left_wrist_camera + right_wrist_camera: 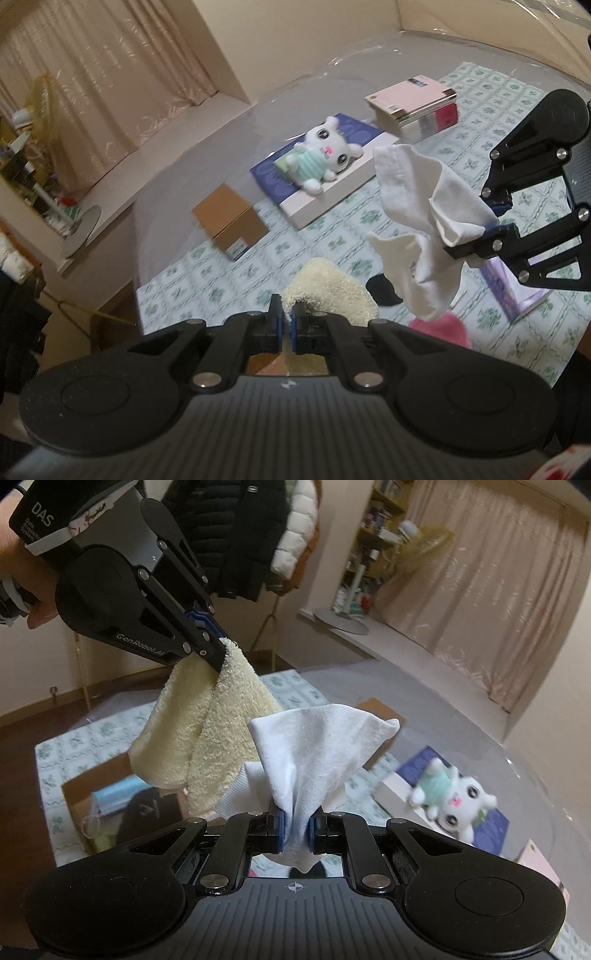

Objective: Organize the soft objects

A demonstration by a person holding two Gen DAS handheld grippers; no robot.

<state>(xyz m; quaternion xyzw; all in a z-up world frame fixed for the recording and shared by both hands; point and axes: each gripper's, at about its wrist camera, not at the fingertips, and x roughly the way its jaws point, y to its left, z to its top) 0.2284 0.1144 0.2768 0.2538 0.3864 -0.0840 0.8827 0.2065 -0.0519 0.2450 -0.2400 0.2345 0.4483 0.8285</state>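
Note:
My left gripper (287,314) is shut on a cream terry towel (328,291); in the right wrist view it (218,653) holds the towel (207,738) hanging in the air. My right gripper (295,819) is shut on a white cloth (314,749); in the left wrist view it (491,229) holds the cloth (424,206) above the bed. A white plush cat (325,155) in a striped green top lies on a blue-topped flat box (354,136); it also shows in the right wrist view (450,797).
A patterned green-and-white sheet (258,266) covers the bed. On it are a small cardboard box (231,218), a stack of books (413,107), a black item (384,291), a pink item (443,328) and a purple book (513,291). An open cardboard box (103,797) sits below the towel.

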